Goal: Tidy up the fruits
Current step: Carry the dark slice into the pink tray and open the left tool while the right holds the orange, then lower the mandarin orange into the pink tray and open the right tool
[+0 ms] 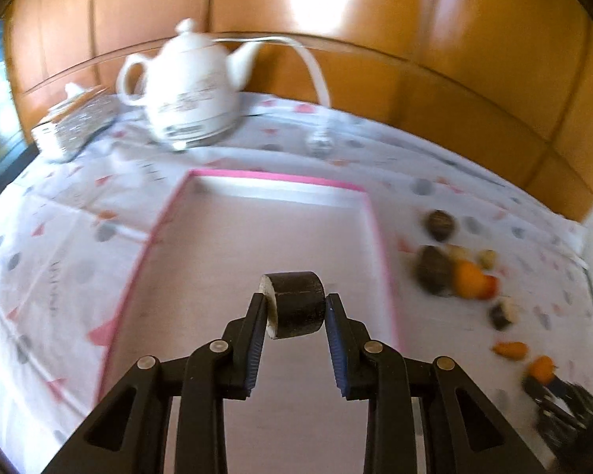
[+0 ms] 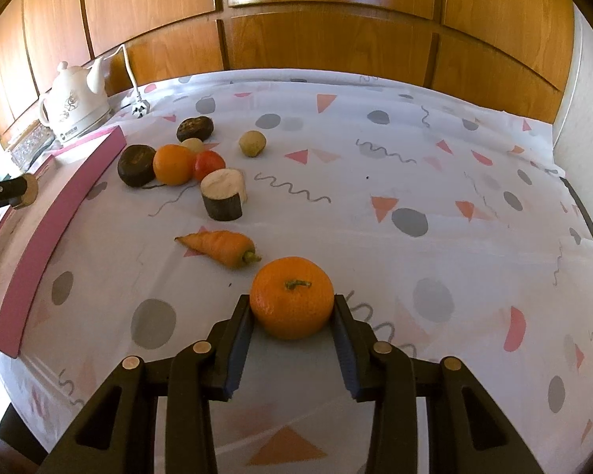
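My left gripper [image 1: 295, 303] is shut on a dark cylindrical piece [image 1: 294, 304] with a pale cut end, held above the pink-rimmed box [image 1: 257, 175]. My right gripper [image 2: 292, 306] is shut on an orange mandarin [image 2: 291, 297] resting on the tablecloth. A carrot [image 2: 221, 247] lies just beyond it. Farther off sit a dark-skinned cut piece [image 2: 222, 194], another mandarin [image 2: 173, 164], a red tomato [image 2: 209, 163], two dark round pieces [image 2: 135, 166] [image 2: 195, 128] and a pale potato [image 2: 252, 143]. The left gripper with its piece shows at the right wrist view's left edge [image 2: 23, 191].
A white teapot [image 1: 189, 87] with a white cord [image 1: 316, 75] stands behind the box, beside a glittery tissue box [image 1: 75, 124]. The pink box wall [image 2: 59, 213] runs along the left in the right wrist view. Wooden panels [image 2: 328, 35] back the patterned tablecloth [image 2: 415, 181].
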Demonstrator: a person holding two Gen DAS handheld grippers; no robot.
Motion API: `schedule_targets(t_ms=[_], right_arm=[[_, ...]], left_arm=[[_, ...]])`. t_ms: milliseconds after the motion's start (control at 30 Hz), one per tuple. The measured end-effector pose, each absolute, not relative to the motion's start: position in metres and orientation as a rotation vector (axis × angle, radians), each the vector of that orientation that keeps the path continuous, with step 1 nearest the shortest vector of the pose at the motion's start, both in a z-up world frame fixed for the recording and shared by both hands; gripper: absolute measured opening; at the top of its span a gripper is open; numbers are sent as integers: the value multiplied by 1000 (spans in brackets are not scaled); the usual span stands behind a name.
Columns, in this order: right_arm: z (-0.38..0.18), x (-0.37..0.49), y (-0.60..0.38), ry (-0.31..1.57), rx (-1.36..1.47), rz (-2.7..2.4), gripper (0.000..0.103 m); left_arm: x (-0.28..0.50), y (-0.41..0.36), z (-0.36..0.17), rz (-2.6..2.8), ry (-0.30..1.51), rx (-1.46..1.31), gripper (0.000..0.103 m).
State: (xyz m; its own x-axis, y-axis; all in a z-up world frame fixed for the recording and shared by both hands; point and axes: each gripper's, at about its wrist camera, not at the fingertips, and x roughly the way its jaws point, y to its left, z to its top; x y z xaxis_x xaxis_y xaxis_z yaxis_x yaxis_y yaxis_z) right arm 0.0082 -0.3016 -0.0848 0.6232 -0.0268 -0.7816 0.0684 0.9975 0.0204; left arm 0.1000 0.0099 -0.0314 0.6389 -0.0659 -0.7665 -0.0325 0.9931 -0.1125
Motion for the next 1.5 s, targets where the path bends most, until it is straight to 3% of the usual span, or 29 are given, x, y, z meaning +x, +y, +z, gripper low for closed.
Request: schedule_targets(t_ms=[367, 633, 1200, 1500], right_arm=[[-63, 6, -269, 871, 27, 36, 39], [-51, 15, -224, 857, -23, 175, 39], [-30, 57, -114, 831, -80, 436, 39], [-46, 89, -75, 886, -110, 450, 40]], left_arm=[[87, 44, -32, 71, 854, -161, 32], [69, 53, -20, 77, 817, -169, 45], [49, 72, -18, 107, 804, -198, 54], [46, 80, -22, 120, 813, -205, 57]])
